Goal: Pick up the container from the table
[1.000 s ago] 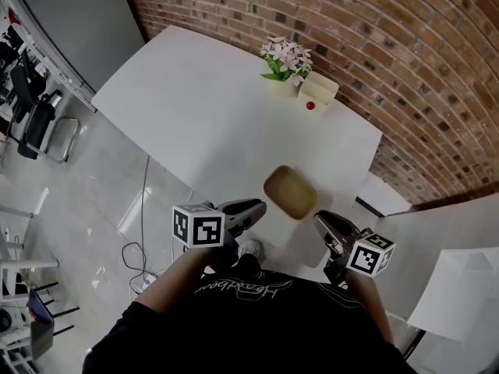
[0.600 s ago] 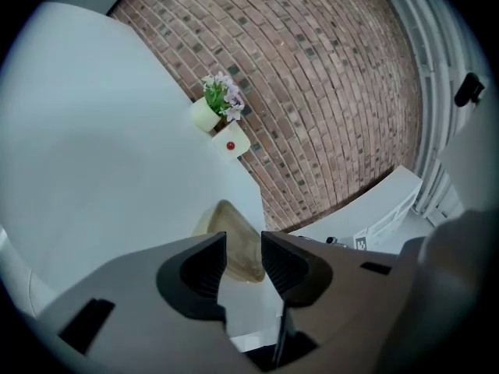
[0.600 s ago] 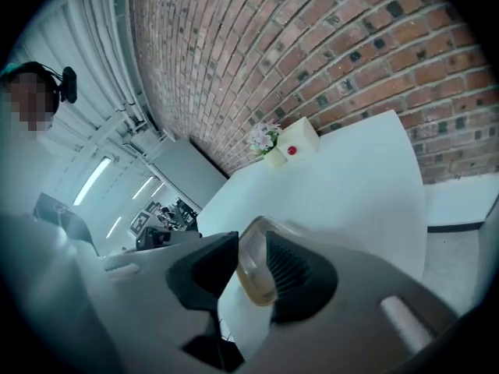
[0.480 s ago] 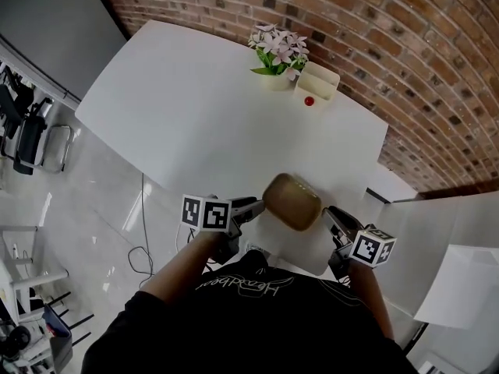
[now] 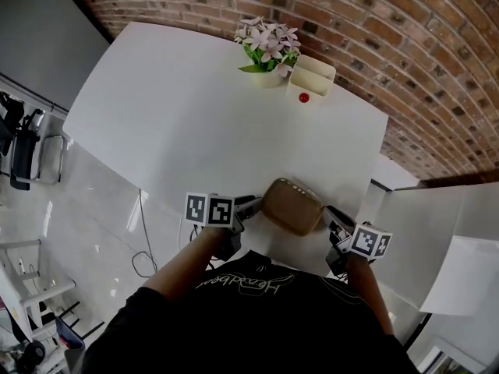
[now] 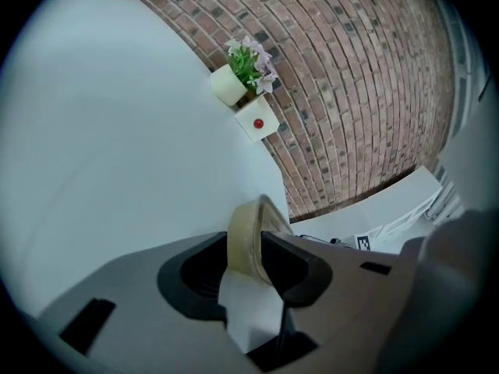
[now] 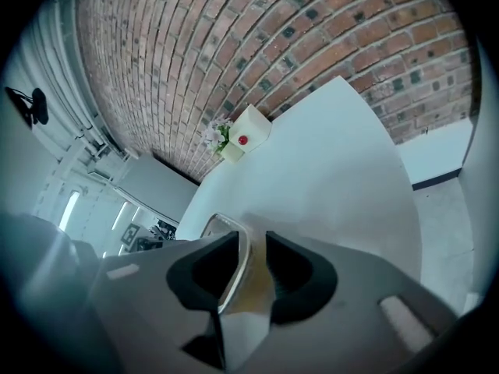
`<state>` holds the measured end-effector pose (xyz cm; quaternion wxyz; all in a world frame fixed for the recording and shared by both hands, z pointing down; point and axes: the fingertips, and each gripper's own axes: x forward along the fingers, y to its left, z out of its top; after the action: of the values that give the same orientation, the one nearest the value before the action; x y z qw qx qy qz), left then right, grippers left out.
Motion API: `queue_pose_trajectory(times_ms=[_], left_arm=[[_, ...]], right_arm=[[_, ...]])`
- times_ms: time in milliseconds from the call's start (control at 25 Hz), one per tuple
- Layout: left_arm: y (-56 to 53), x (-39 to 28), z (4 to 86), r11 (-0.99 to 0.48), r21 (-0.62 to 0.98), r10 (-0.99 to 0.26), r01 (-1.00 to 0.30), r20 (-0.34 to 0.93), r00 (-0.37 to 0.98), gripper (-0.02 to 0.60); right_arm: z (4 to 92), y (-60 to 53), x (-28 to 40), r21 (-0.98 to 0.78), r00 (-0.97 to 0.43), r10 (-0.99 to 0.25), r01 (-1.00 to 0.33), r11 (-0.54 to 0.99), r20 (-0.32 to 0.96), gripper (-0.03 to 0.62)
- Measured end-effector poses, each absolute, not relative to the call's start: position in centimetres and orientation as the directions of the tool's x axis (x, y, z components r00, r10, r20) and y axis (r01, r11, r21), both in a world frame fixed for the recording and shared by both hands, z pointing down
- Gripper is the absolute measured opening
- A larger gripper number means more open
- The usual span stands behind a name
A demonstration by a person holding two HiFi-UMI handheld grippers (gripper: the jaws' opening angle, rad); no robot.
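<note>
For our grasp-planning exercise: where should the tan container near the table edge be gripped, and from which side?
Pinch the container by its thin upright wall at its left and right ends, coming in from the near side. The body looks too wide to span, but its rim offers a narrow lip.

Soft, even light fills the scene and falls brightest on the white table [image 5: 179, 107], where shadows are faint. The head view bends the brick wall [image 5: 405, 45] into curves. Both gripper views are round fisheye pictures with black corners. Their close foreground is blurred, and the distance is sharper.
</note>
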<state>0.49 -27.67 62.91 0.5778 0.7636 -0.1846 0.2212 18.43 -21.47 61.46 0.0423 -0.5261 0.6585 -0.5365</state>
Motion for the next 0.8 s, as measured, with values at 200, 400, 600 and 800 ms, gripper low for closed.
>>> queue_pose_trajectory(times_ms=[200, 400, 600, 800], left_arm=[[-27.57, 1.08, 63.78, -0.253, 0.804, 0.000, -0.538, 0.556, 0.831, 0.120], [-27.54, 1.17, 63.76, -0.223, 0.825, 0.005, -0.520, 0.534, 0.845, 0.118], [-27.39, 1.17, 63.57, -0.206, 0.831, 0.007, -0.517, 0.529, 0.848, 0.112], [-27.43, 1.46, 63.29, -0.220, 0.827, 0.011, -0.517, 0.532, 0.847, 0.071]], right_arm=[[62.28, -21.67, 18.25, -0.776, -0.446, -0.737, -0.609, -0.166, 0.508, 0.100], [62.56, -21.62, 18.23, -0.811, -0.458, -0.750, -0.557, -0.177, 0.478, 0.094], [62.37, -21.60, 17.98, -0.846, -0.472, -0.761, -0.501, -0.184, 0.445, 0.067], [62.52, -21.29, 17.99, -0.844, -0.454, -0.759, -0.486, -0.229, 0.467, 0.063]])
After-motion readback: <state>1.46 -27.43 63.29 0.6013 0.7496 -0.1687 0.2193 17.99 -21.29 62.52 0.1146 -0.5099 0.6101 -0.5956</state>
